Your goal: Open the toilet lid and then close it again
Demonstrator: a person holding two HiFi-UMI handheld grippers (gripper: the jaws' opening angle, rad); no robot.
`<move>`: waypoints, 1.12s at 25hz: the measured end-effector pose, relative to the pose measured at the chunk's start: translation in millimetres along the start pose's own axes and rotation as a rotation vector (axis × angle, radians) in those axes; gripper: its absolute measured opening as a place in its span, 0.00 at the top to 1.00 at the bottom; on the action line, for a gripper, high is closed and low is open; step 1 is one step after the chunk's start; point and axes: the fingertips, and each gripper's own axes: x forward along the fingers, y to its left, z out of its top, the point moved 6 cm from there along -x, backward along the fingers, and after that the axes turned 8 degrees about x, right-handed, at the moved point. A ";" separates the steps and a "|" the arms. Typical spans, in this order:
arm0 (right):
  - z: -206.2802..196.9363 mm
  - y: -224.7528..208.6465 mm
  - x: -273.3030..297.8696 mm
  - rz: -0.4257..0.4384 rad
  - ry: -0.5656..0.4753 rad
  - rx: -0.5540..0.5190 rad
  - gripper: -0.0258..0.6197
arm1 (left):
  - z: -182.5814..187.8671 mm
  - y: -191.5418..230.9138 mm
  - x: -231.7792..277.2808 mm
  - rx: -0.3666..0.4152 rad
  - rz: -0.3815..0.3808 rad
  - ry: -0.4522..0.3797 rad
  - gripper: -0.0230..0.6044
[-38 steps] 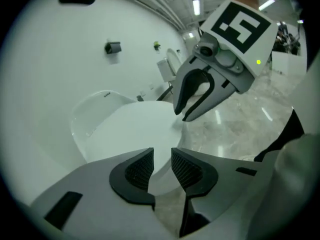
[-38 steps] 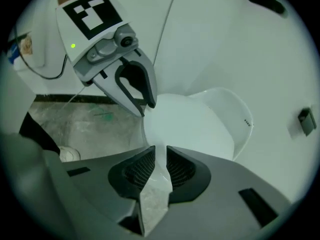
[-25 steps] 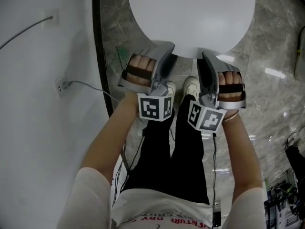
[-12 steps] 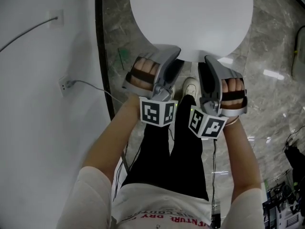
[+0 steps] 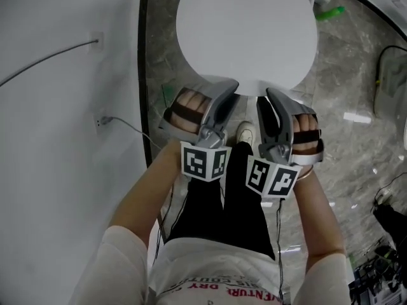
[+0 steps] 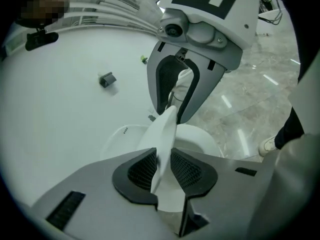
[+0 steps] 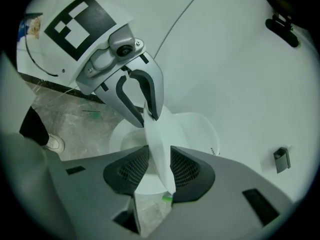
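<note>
The white toilet lid (image 5: 248, 37) is tilted up off the bowl, with both grippers at its front edge. My left gripper (image 5: 227, 89) has just been closing and is shut on the lid's rim (image 6: 167, 129), which fills the gap between its pads. My right gripper (image 5: 268, 97) has just been opening; its jaws stand wide, and the rim (image 7: 157, 134) runs between them and leans on one pad. Below the lid, the seat and bowl (image 6: 200, 139) show. Each gripper view shows the other gripper (image 6: 177, 84) (image 7: 135, 94) on the same edge.
A white wall with a socket (image 5: 100, 119) and cable runs along the left, above a black skirting (image 5: 145, 75). Grey marble floor (image 5: 356, 138) lies to the right. The person's shoes (image 5: 247, 132) stand just before the bowl. A green object (image 5: 331, 11) lies beyond the toilet.
Both grippers have risen together with the lid's front edge, so the lid has tipped up and looks shorter. The two grippers have come closer together.
</note>
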 end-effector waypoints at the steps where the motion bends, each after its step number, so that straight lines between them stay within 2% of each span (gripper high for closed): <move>1: 5.8 -8.5 -4.5 0.004 -0.005 -0.007 0.76 | 3.9 12.4 -3.4 -0.008 0.001 0.006 0.82; 4: 21.7 -34.0 -15.7 0.019 -0.009 -0.022 0.90 | 15.3 49.2 -11.2 -0.028 0.002 0.018 0.84; 9: 43.7 -79.4 -18.9 0.001 -0.011 -0.091 0.90 | 23.1 98.7 -13.7 -0.031 0.050 0.027 0.86; 16: 72.3 -140.9 -22.3 -0.004 -0.035 -0.132 0.91 | 28.8 166.4 -13.9 -0.085 0.086 0.030 0.86; 21: 92.0 -194.2 -14.1 0.030 -0.041 -0.047 0.91 | 25.1 220.0 -3.4 -0.123 0.073 -0.012 0.86; 28: 115.1 -264.8 7.4 0.014 0.000 -0.034 0.91 | 17.8 295.9 22.7 -0.124 0.007 -0.092 0.86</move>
